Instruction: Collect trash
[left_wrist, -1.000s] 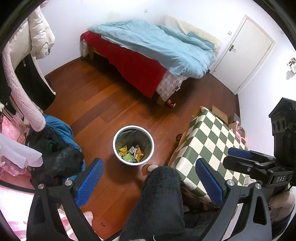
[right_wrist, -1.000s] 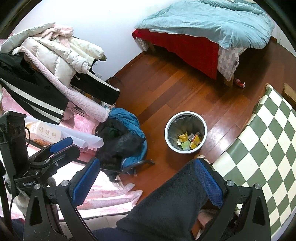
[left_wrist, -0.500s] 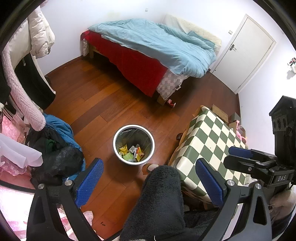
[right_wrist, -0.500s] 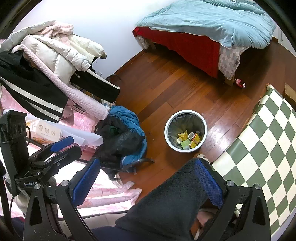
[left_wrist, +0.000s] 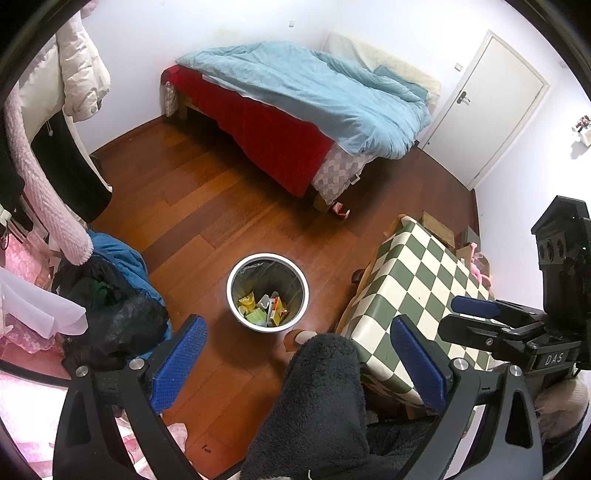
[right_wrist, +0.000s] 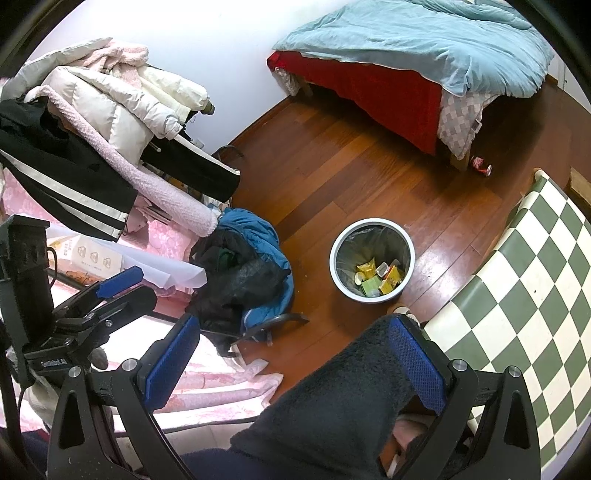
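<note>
Floorboards (left_wrist: 207, 206) bear trash bin (left_wrist: 266, 291) between bed (left_wrist: 295, 110) and checkered table (left_wrist: 424, 295).

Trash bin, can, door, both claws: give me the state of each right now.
Trash bin: upright, lined, wrappers at the bottom, far from full.
Red can: lying on its side on the floor by the bed corner.
Door: closed.
Left claw: open, empty.
Right claw: open, empty.

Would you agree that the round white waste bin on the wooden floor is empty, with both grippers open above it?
Not quite: the round white waste bin already holds yellow and green wrappers, clearest in the right wrist view. It does stand on the wooden floor, and the left gripper and right gripper are open.
</note>
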